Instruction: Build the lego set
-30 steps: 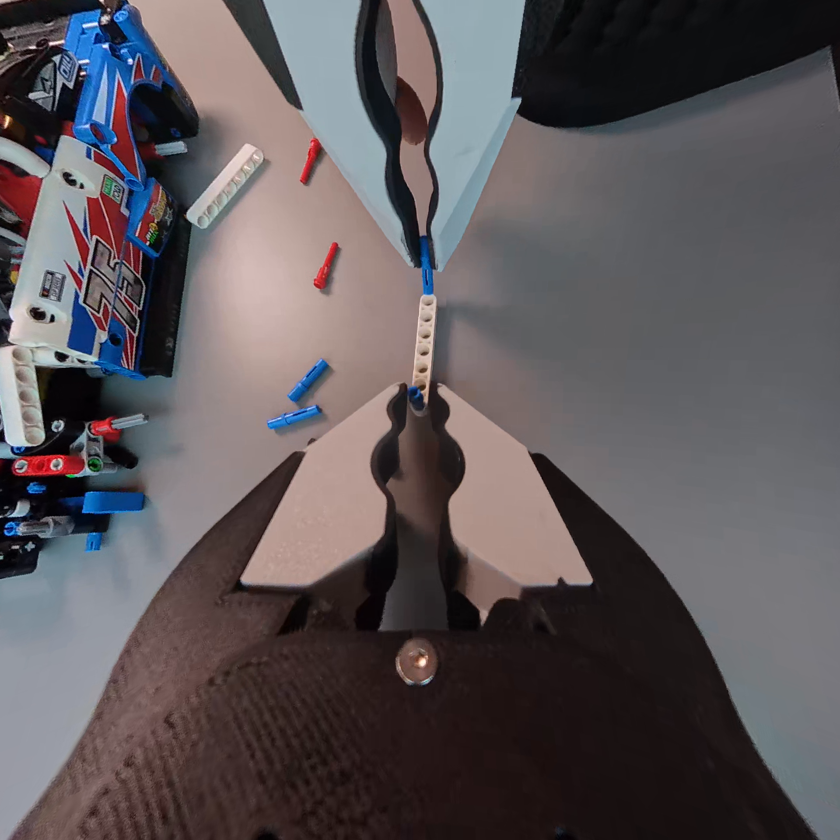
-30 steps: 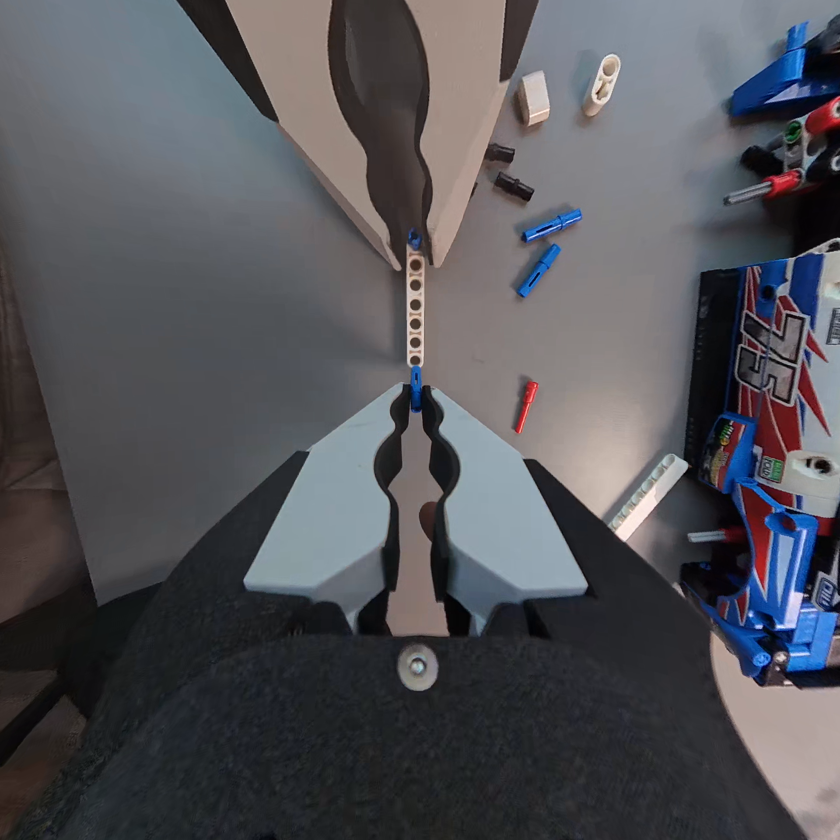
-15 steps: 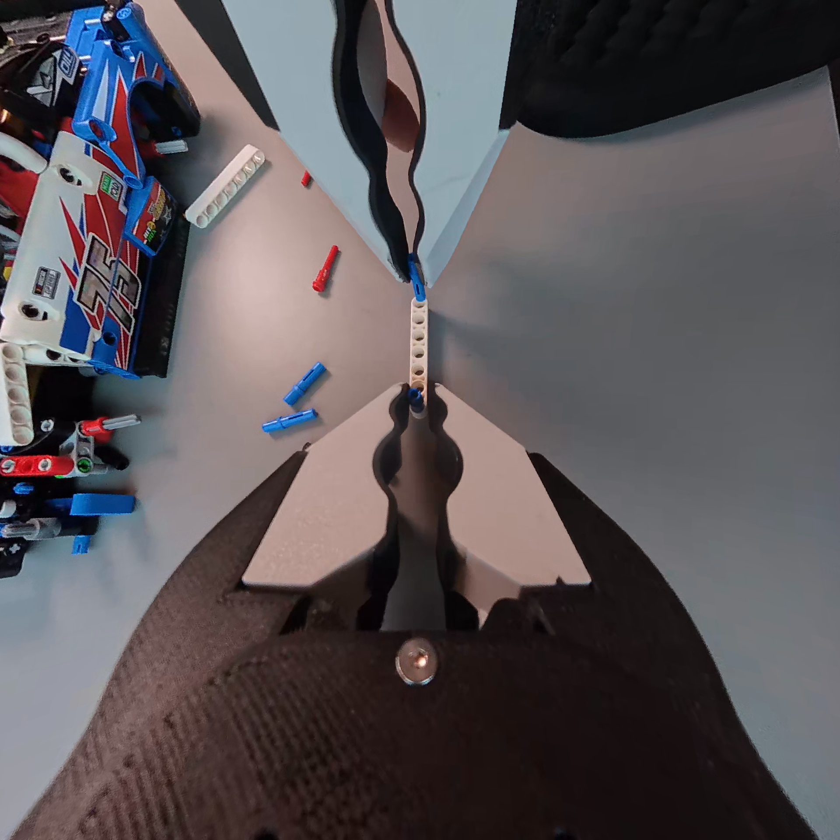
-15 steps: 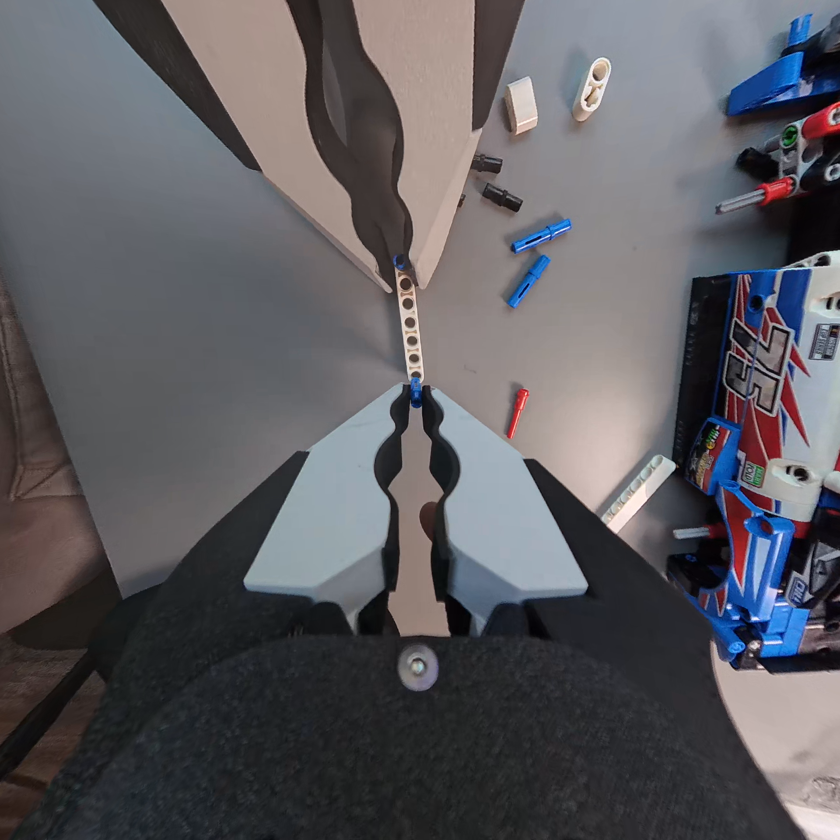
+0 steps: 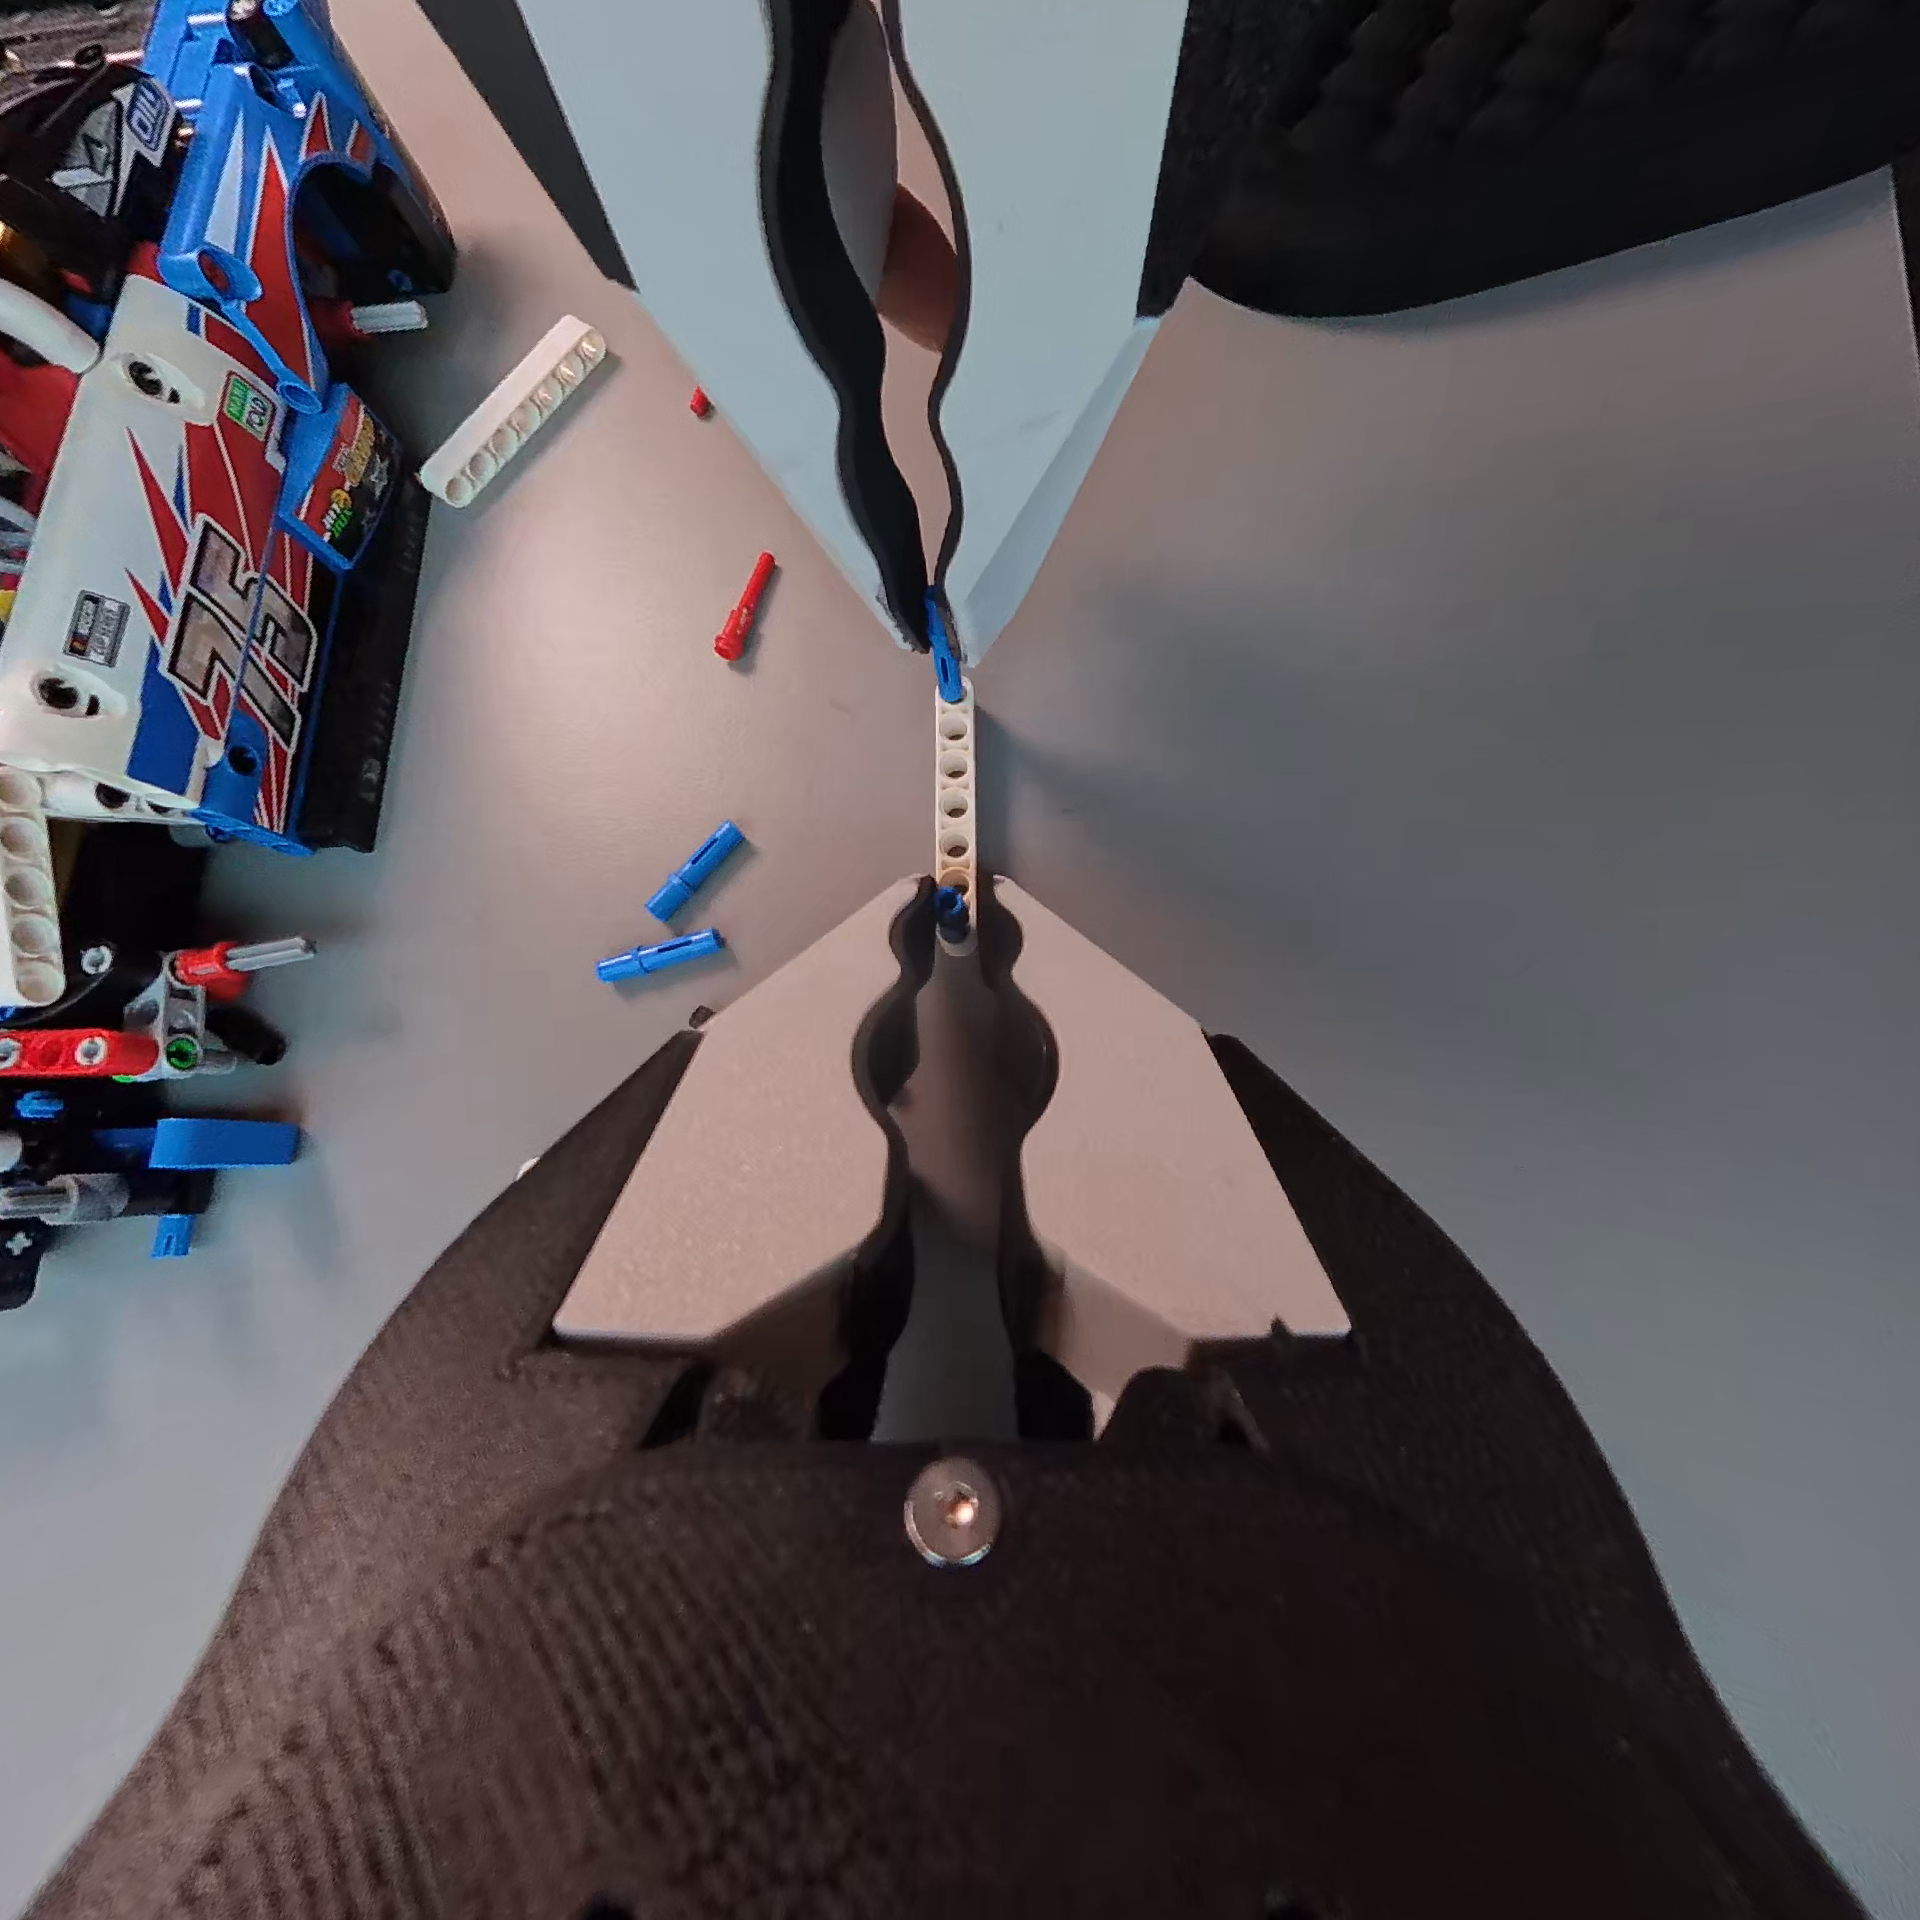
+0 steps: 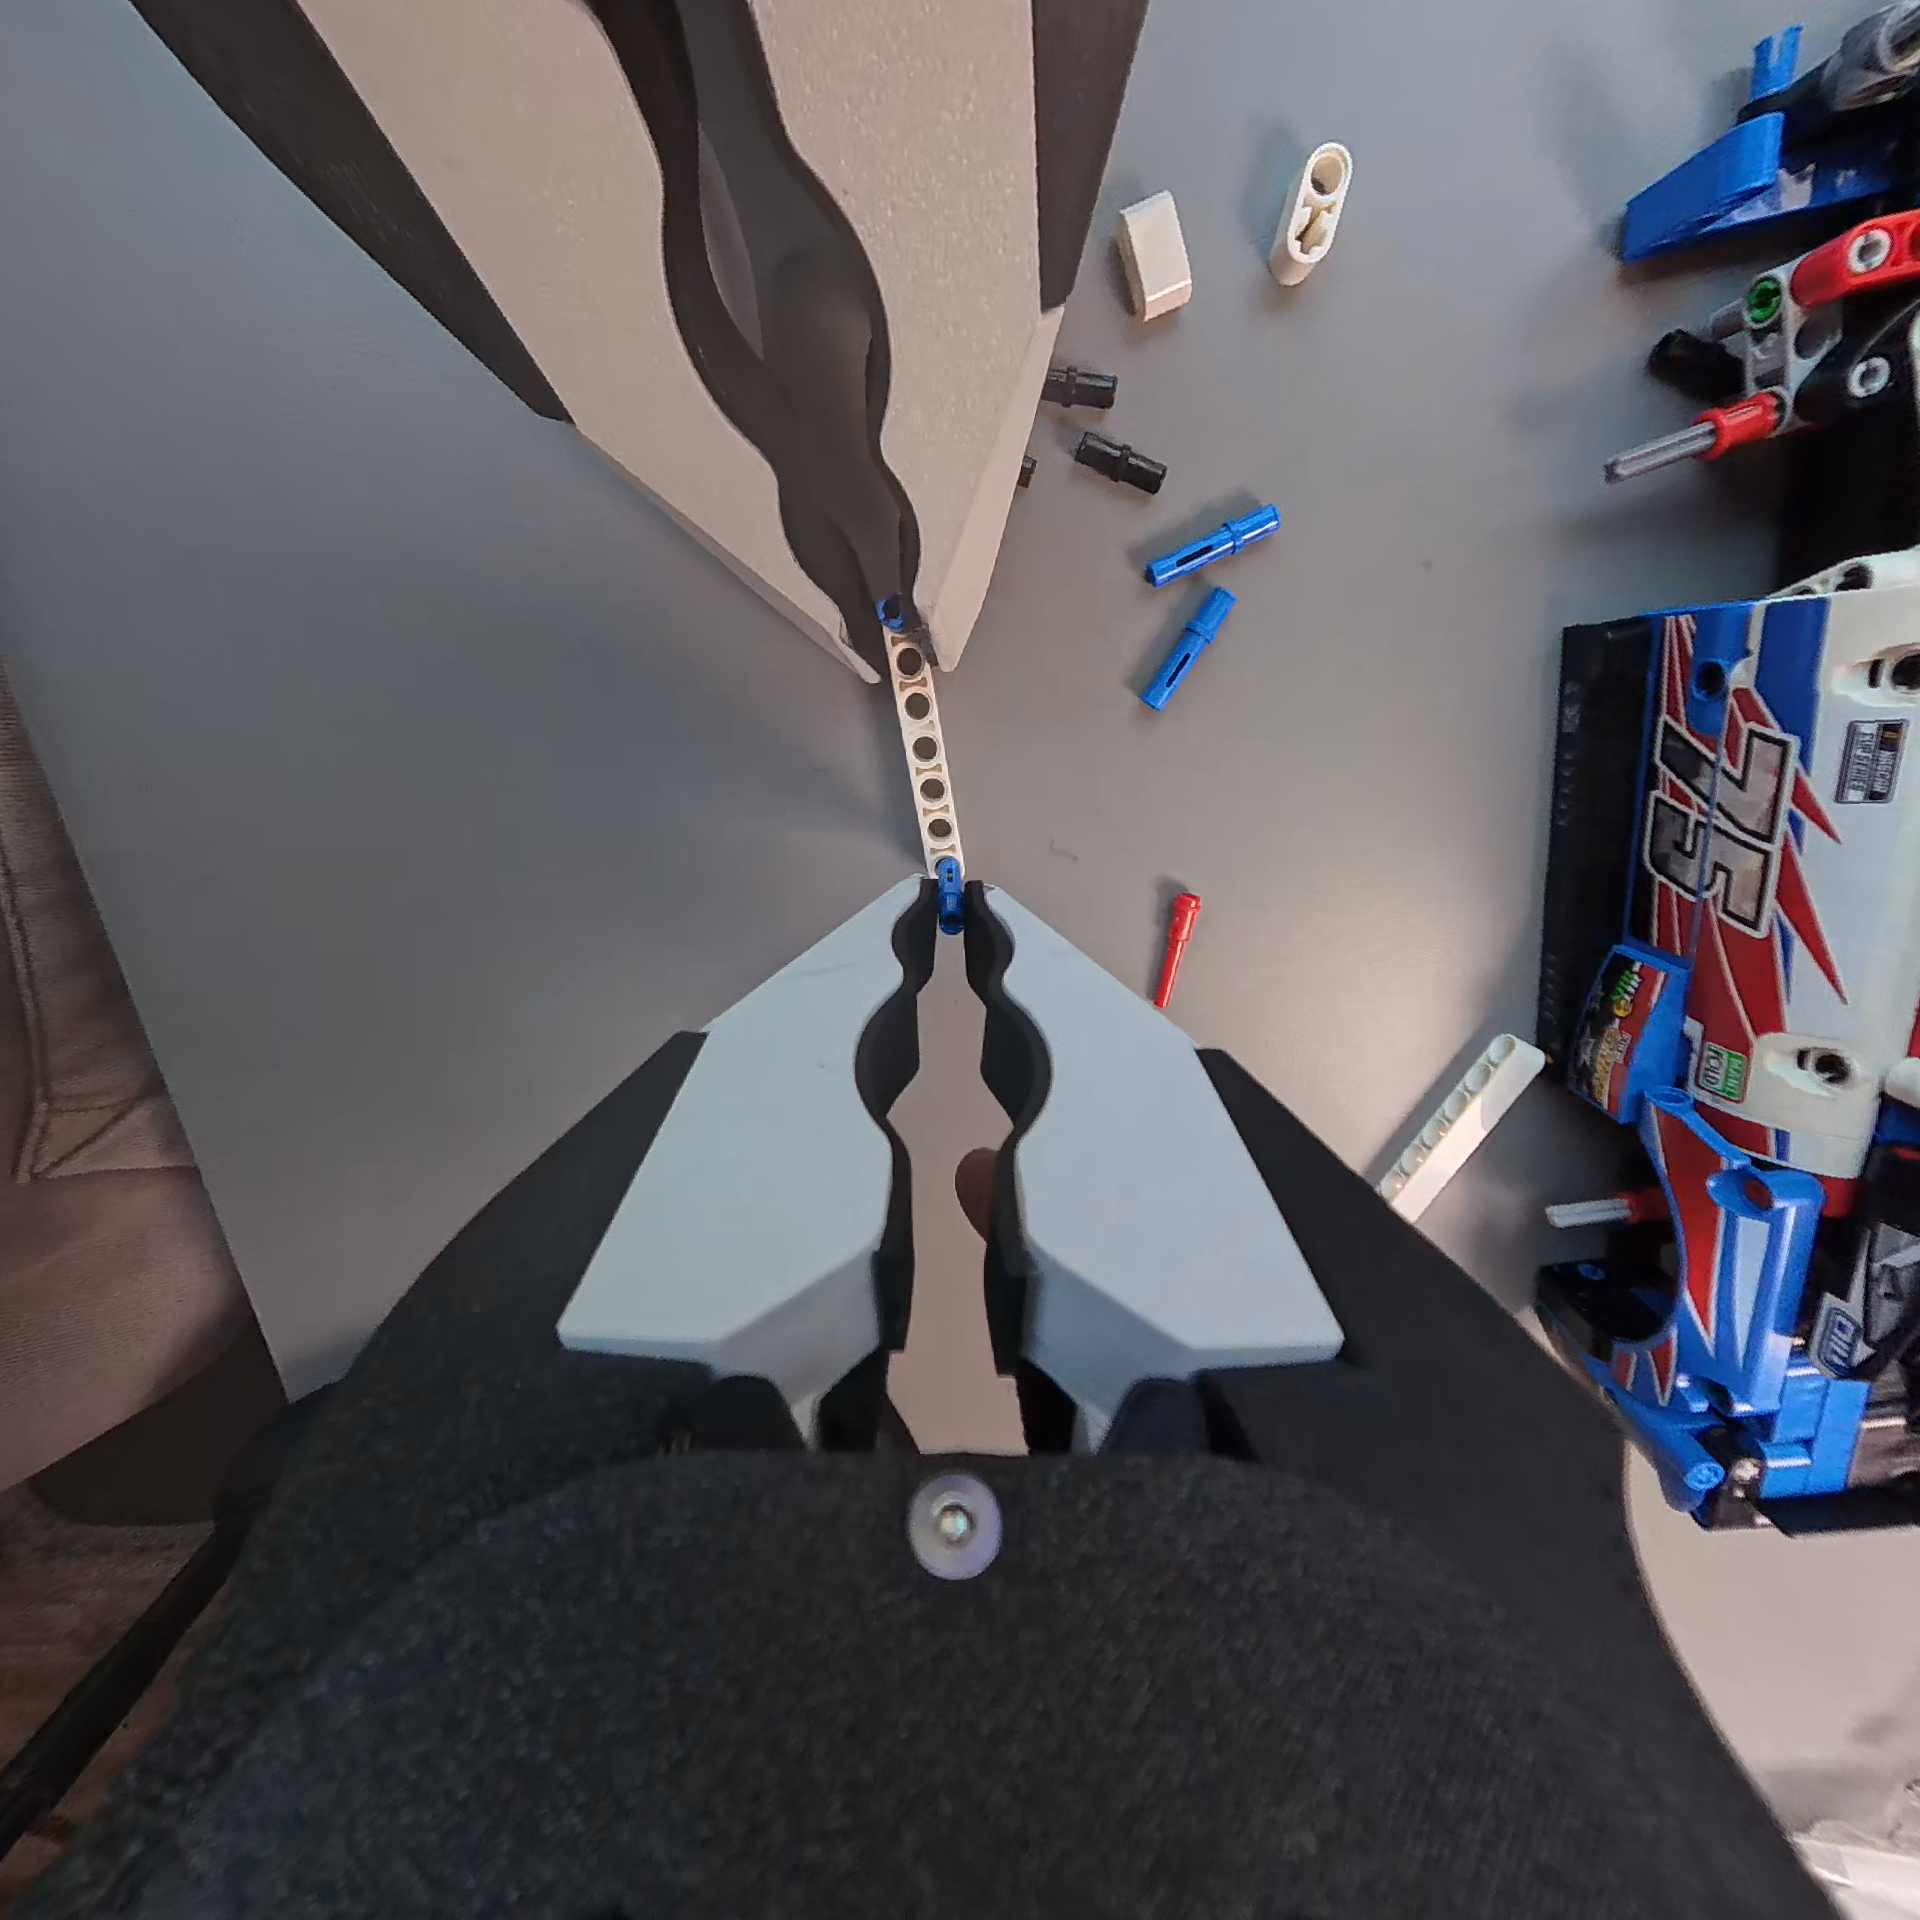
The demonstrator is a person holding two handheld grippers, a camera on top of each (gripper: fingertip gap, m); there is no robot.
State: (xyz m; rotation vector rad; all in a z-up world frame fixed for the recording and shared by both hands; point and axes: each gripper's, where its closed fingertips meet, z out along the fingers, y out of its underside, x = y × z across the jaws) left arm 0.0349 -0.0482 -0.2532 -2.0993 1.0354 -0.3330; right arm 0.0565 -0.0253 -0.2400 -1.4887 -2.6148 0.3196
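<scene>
Fingers [image 5: 1101, 1122] of left gripper [image 5: 954, 909] pinching near end of white beam [image 5: 955, 774], a blue pin [image 5: 948, 902] seated in that end hole. Beam runs from centre toward 12 o'clock in left wrist view, held above grey table [image 5: 1507, 831]. Opposite, right gripper [image 6: 948, 904] with pale blue fingers [image 6: 1143, 1132] nearly pressed together, clamping a second blue pin [image 6: 948, 896] at its tips. Pin tip touching beam's far end hole; seated or only touching, cannot tell. In right wrist view, beam [image 6: 925, 748] slants from centre toward 11 o'clock, up to left gripper [image 6: 902, 623].

Loose parts on table, left wrist view:
- red pin [image 5: 745, 605] at 10 o'clock, near right gripper's tip
- two blue pins [image 5: 694, 856] [image 5: 659, 954] just beside each other at 9 o'clock
- long white beam [image 5: 514, 410] at 10 o'clock, beside car
- race car [image 5: 197, 447], blue, white and red, at far 9 to 10 o'clock
- chassis piece [image 5: 114, 1070], black, red and blue, at 8 o'clock

Right wrist view:
- two black pins [image 6: 1081, 387] [image 6: 1120, 461] at 1 o'clock
- white slope brick [image 6: 1155, 256] and white connector [image 6: 1311, 212] farther out at 1 o'clock
- car [image 6: 1766, 935] at 3 o'clock
</scene>
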